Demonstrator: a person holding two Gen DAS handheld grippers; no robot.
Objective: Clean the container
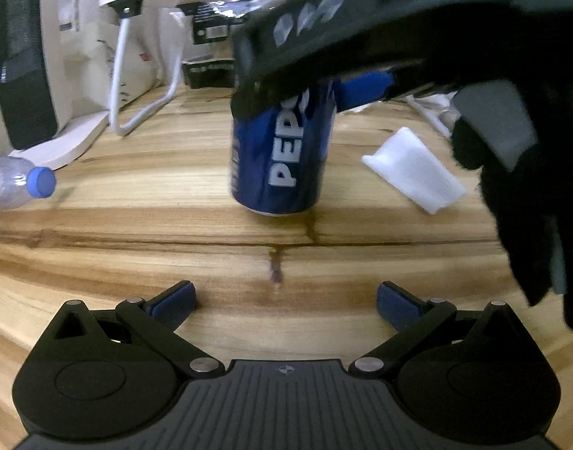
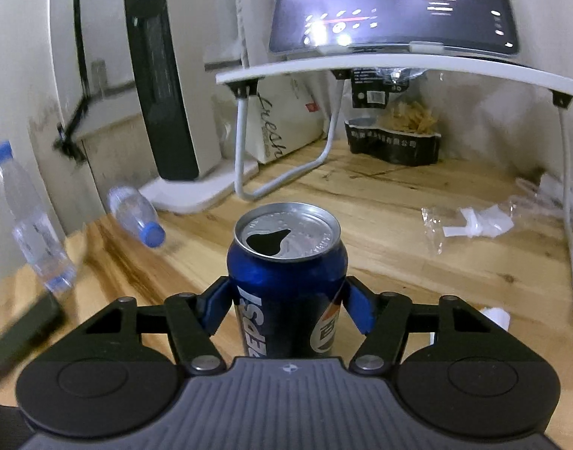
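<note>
A blue Pepsi can with its top open stands upright at the middle of the wooden table. My right gripper is shut on the can's body, one blue pad on each side. In the left wrist view the right gripper comes in from the upper right, held by a black-gloved hand. I cannot tell whether the can's base touches the wood. A folded white cloth lies right of the can. My left gripper is open and holds nothing, a short way in front of the can.
A plastic bottle with a blue cap lies on its side at the left; another bottle stands further left. A white raised stand carries a tablet. Crumpled plastic lies under it. A brown streak marks the wood.
</note>
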